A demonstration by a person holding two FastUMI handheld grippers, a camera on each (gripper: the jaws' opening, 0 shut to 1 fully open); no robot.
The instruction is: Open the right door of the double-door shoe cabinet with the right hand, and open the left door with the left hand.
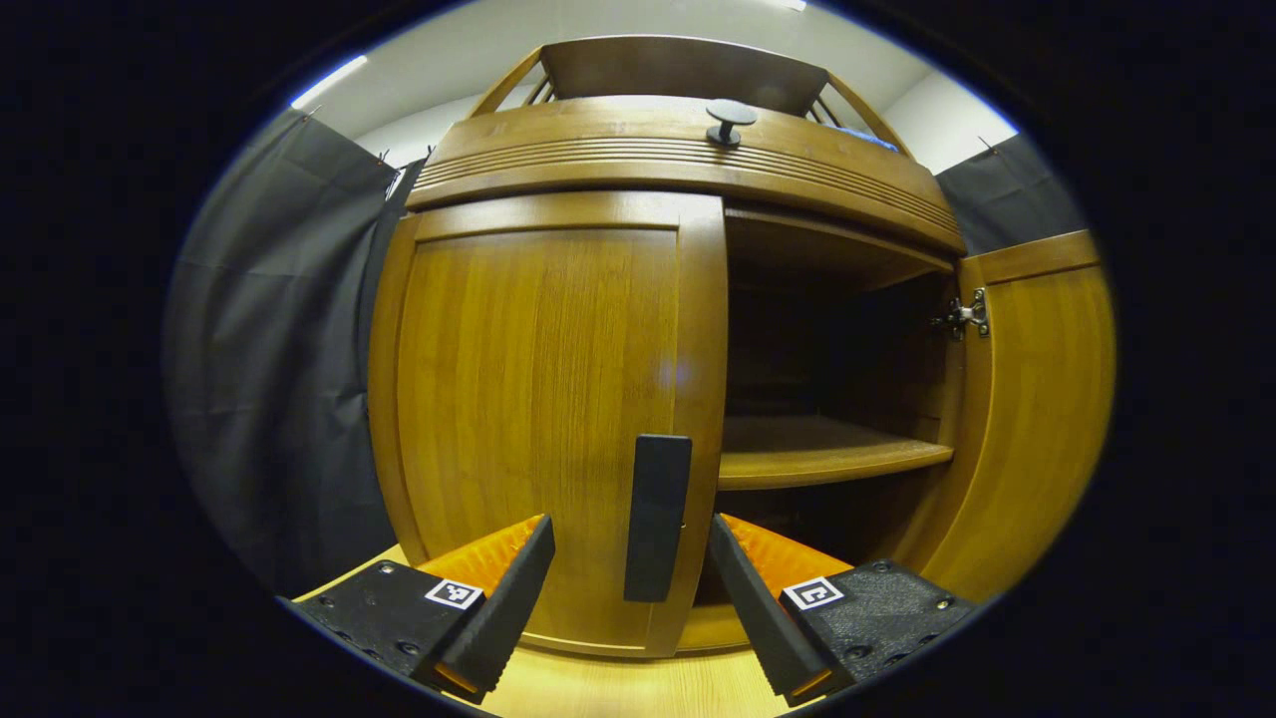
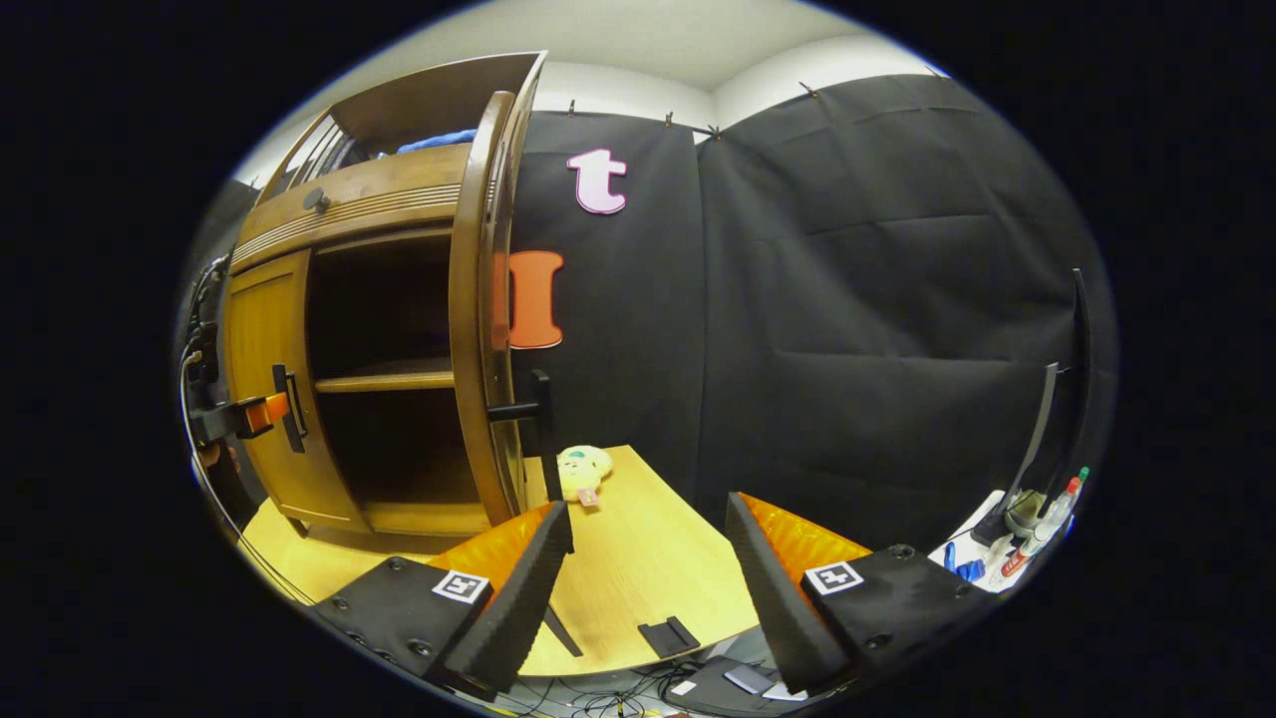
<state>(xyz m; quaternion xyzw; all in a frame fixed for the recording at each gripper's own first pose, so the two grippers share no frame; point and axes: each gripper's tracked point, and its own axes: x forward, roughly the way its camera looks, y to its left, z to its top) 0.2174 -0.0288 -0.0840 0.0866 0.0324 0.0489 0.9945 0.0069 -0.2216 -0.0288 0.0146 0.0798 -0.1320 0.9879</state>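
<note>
The cabinet (image 1: 688,160) stands on the counter (image 1: 638,688). Its right door (image 1: 1037,399) is swung open, and the left door (image 1: 538,419) is shut. The left gripper (image 1: 630,598) has its jaws open on both sides of the handle (image 1: 657,517). I think it should close on the handle, then pull slowly in a curve. The handle is a flat black bar. The doors are smooth, shiny brown wood. The right gripper (image 2: 648,588) is well away, jaws open and holding nothing.
</note>
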